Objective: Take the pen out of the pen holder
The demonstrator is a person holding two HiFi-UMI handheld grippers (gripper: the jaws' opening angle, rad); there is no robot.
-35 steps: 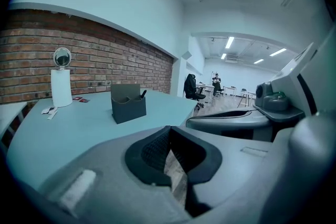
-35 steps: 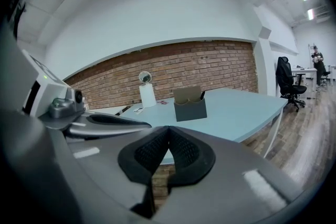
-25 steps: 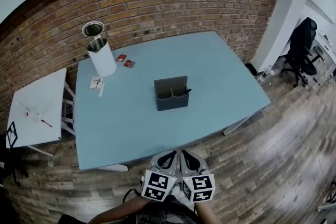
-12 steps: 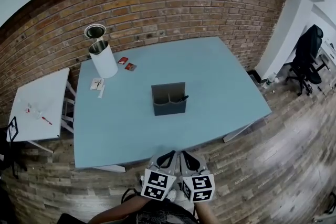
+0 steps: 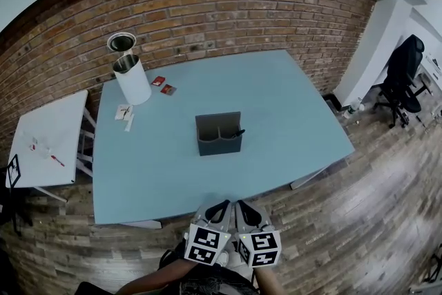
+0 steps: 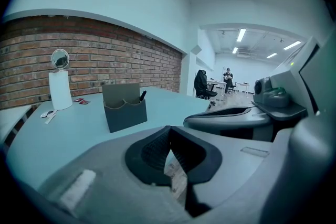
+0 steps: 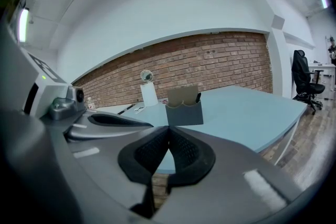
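A dark grey pen holder stands upright near the middle of the light blue table. A black pen sticks out of its right compartment. Both grippers hang side by side in front of the table's near edge, well short of the holder. The left gripper is shut with nothing in it, and so is the right gripper. The left gripper view has the holder and pen beyond the touching jaws of the left gripper. From the right gripper the holder and pen lie straight ahead.
A white cylinder with a round mirror stands at the table's far left corner. Two red cards and small white items lie near it. A white side table is at the left, a black office chair at the right, a brick wall behind.
Both grippers stay shut and side by side. In the head view the table and the pen holder have drifted slightly nearer and to the left.
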